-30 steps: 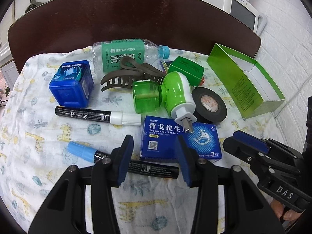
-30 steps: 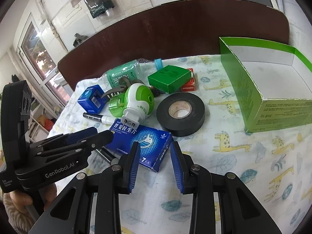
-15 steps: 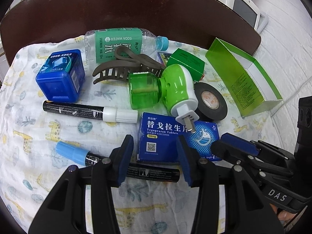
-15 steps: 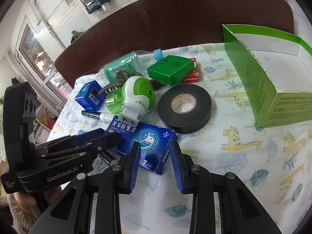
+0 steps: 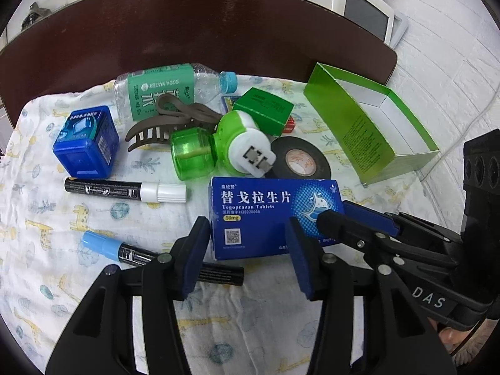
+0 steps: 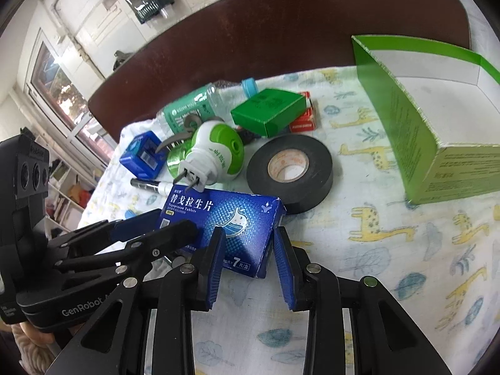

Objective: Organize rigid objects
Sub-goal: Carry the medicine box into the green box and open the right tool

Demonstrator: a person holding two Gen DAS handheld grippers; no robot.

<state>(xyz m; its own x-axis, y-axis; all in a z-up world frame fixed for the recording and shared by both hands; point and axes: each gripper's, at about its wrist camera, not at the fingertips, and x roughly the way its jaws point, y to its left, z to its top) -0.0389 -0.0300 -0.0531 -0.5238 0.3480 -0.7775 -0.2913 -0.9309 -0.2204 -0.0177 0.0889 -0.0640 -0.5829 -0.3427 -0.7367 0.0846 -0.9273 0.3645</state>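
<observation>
Left wrist view: green box (image 5: 368,125) at upper right stands empty; every item lies loose on the worktop (image 5: 47,206), so nothing is sorted yet. Left gripper (image 5: 247,253), jaws opening, straddles the tablet box (image 5: 268,206) at centre without pressing it. Right gripper (image 6: 248,264), narrowly parted, flanks its corner. Versus earlier, both grippers sit closer to it.

Your left gripper (image 5: 247,256) tilts downward, its jaws opening. Your right gripper (image 6: 248,264) tilts downward beside it, jaws slightly parted.
</observation>
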